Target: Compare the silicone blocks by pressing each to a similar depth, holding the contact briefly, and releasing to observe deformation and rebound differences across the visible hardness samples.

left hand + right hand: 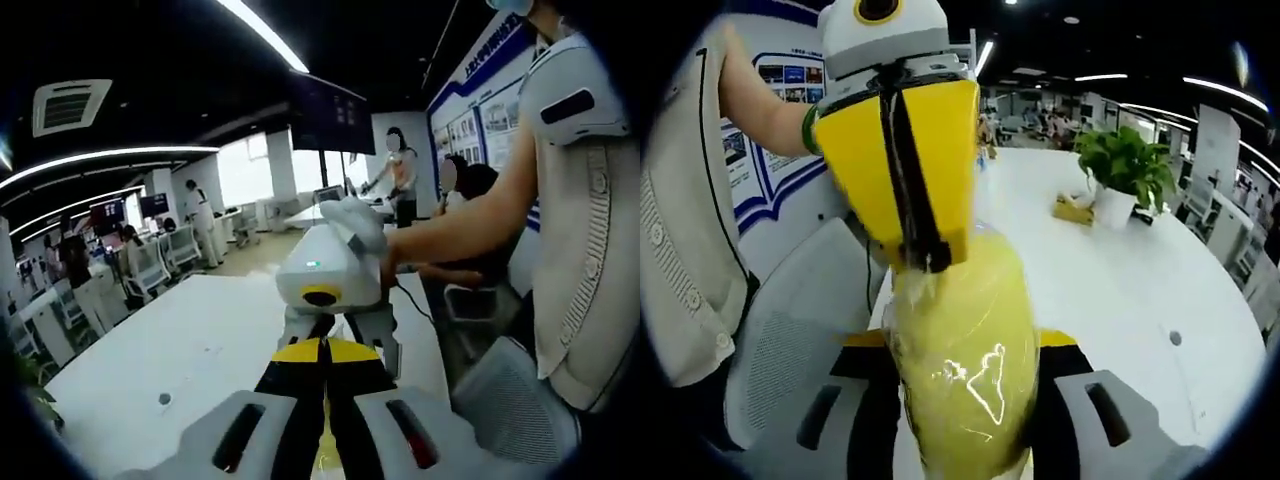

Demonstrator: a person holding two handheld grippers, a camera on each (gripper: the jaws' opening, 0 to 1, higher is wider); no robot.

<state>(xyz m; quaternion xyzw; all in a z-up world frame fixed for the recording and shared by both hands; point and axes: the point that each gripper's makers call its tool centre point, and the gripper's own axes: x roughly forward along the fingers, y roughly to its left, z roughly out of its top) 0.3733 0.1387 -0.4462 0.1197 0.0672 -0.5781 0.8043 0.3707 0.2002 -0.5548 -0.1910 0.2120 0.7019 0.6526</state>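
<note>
while the left tool (325, 352) sits with its jaws together on the yellow silicone block (960, 370), the right tool (962, 440) clamps that wrapped block from the near end, above the white table (1120, 270). squeezing unevenly could let the glossy wrap slip and spoil the depth comparison.

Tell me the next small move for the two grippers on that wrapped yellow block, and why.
Probably ease the left gripper off the yellow block and watch for rebound. In the right gripper view its closed tip is already pressed into the block's top, puckering the clear wrap there, while the right gripper clamps the block from both sides. So the press looks made; release is likely what's left.
</note>
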